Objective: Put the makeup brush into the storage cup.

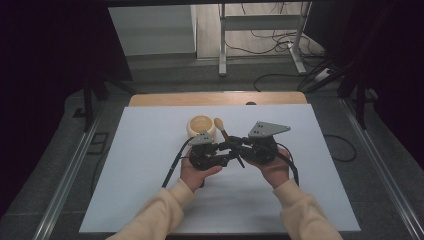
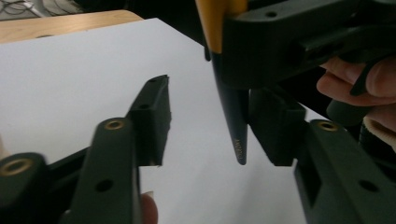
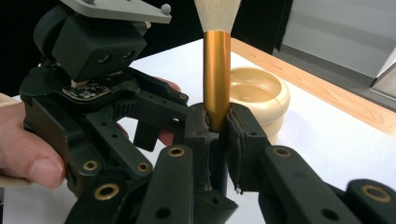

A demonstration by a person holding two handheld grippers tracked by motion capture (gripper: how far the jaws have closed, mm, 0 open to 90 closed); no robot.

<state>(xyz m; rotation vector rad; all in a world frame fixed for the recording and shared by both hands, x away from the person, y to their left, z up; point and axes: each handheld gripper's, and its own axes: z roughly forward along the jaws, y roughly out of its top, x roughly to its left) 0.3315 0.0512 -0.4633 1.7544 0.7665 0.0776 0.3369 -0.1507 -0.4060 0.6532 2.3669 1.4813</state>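
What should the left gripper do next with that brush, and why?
Probably close the left gripper on the brush handle. The right gripper clamps the brush at its gold ferrule, and the dark handle tip hangs between the left gripper's open fingers, close to one finger, so a handover looks set up.

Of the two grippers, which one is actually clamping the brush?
The right gripper: its jaws pinch the brush at its gold ferrule. The left gripper stands open around the dark handle tip.
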